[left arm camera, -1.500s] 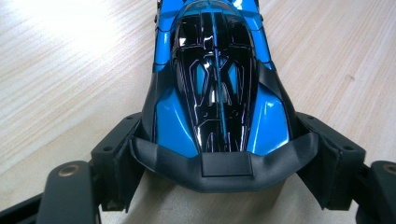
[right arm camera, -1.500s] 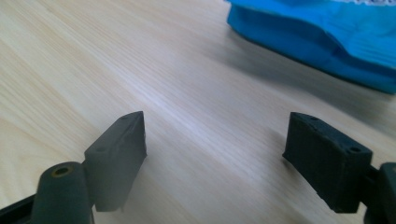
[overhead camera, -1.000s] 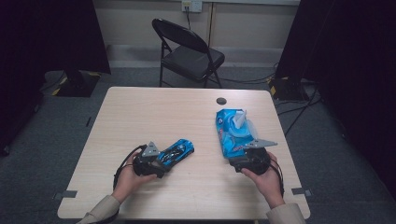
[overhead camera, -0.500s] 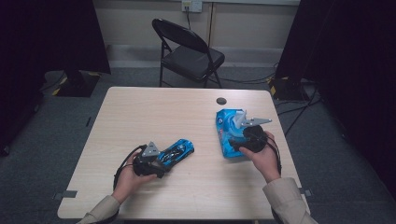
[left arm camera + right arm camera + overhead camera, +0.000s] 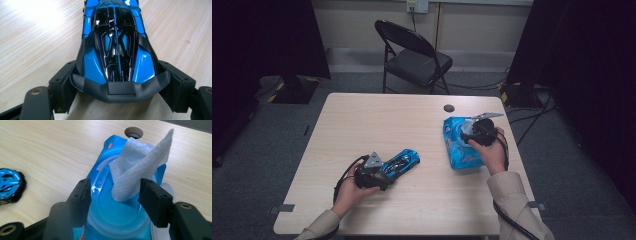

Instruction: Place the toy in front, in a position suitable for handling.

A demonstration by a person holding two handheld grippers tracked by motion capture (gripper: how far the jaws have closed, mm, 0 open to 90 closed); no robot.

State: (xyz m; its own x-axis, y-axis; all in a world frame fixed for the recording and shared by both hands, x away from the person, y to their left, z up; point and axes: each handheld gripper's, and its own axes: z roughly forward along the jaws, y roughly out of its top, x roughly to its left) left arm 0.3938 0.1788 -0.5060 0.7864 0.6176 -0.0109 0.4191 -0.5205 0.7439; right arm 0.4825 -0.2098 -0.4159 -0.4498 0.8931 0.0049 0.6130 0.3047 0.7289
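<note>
From above, on the high view, a pale wooden table [image 5: 362,115] carries two things: a blue toy car [image 5: 402,161] toward the person's left and a blue pack of wipes [image 5: 457,142] toward the right. The left gripper [image 5: 384,176] sits at the near end of the car, whose long axis runs away from it and slants toward the table's middle. The right gripper [image 5: 467,131] hovers over the far half of the pack, with the hand [image 5: 487,150] covering much of the wrapper, so the opening itself is hard to make out here. The two grippers are well apart. Along the left gripper [image 5: 117,85] in its own view, the car [image 5: 115,42] lies straight ahead, its tail wedged between the jaws, which press against both flanks and hold it; the nose is cut off at the top edge. Along the right gripper [image 5: 113,195] in its own view, a white wipe [image 5: 140,167] stands up out of the pack [image 5: 117,220], just ahead and between the parted jaws, nearer the right-hand one; neither pad clearly touches it, so nothing is gripped. The pack's lid rim is partly hidden behind the jaws. Judging by this, the coming pinch depends on the wipe staying upright in that gap. A slice of the car [image 5: 10,185] shows far off to the left.
</note>
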